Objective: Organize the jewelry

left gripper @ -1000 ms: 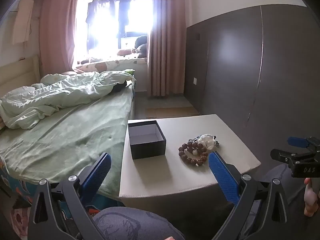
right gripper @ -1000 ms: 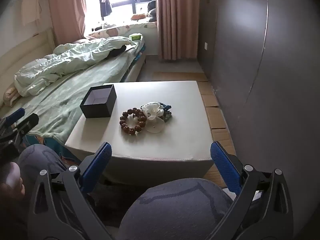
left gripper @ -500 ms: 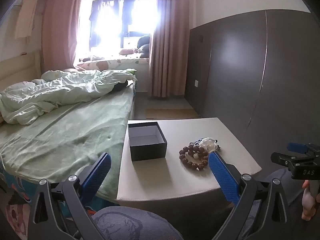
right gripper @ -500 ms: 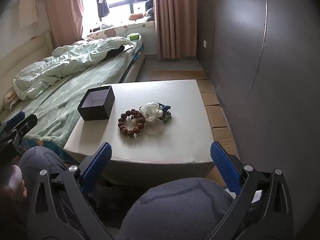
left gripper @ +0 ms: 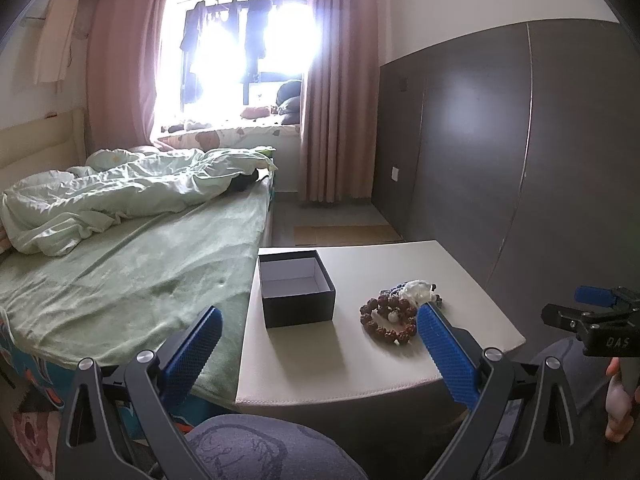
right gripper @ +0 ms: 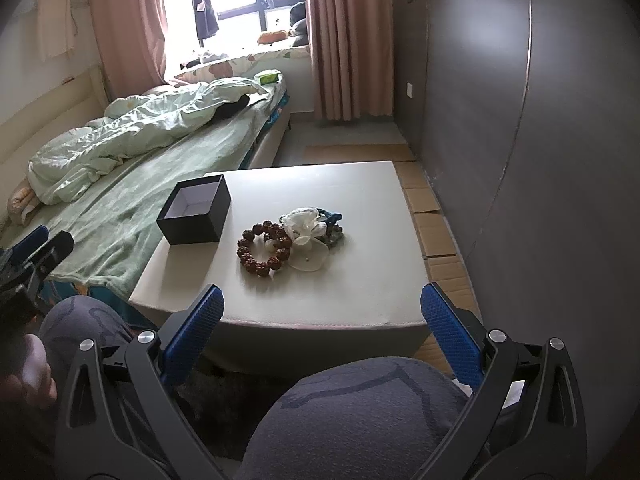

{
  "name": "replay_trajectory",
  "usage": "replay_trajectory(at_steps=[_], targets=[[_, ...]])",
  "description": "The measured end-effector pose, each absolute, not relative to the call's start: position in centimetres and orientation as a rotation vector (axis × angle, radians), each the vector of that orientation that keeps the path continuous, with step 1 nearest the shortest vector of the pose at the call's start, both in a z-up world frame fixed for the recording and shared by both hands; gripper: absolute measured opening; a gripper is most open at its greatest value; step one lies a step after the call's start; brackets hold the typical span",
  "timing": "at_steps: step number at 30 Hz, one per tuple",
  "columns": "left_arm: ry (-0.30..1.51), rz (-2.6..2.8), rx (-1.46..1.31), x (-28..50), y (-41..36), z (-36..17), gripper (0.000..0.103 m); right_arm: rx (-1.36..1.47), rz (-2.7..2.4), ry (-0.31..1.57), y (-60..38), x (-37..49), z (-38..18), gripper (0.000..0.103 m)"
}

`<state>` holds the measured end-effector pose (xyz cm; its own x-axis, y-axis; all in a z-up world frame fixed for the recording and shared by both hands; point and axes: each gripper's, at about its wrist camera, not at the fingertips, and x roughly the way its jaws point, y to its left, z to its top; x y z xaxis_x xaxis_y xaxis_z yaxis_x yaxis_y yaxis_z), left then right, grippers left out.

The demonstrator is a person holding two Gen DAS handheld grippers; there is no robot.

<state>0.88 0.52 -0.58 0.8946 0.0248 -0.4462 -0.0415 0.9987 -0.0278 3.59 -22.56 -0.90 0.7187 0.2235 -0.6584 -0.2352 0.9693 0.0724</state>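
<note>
An open black box (left gripper: 295, 288) (right gripper: 195, 209) with a pale inside stands empty on the left part of a white low table (left gripper: 344, 364) (right gripper: 352, 292). To its right lie a brown bead bracelet (left gripper: 384, 320) (right gripper: 262, 248), a white flower piece (left gripper: 416, 290) (right gripper: 306, 228) and a blue-green piece (right gripper: 334, 224), bunched together. My left gripper (left gripper: 318, 346) is open and empty, held before the table's near edge. My right gripper (right gripper: 322, 322) is open and empty, held over the knees short of the table. The right gripper also shows at the right edge of the left wrist view (left gripper: 592, 316).
A bed (left gripper: 120, 276) with a green sheet and crumpled duvet runs along the table's left side. A dark wardrobe wall (right gripper: 540, 120) stands to the right. Cardboard sheets (right gripper: 432, 216) lie on the floor beside the table. The person's knees (right gripper: 360, 420) are below the grippers.
Both grippers have drifted a little; the left view has tilted upward so the table sits lower in it. The jewelry and the box have not moved. Both grippers stay open.
</note>
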Motion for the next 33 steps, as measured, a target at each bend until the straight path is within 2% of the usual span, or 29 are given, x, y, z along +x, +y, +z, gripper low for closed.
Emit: replay_trajectory(at_steps=[18, 33], targets=[[0.464, 0.025, -0.083, 0.4, 1.4, -0.3, 0.095, -0.021, 0.221, 0.647, -22.7, 1.8, -0.4, 0.099], [0.464, 0.041, -0.121, 0.0, 1.9, -0.3, 0.095, -0.017, 0.233, 0.652, -22.7, 2.1, -0.4, 0.099]])
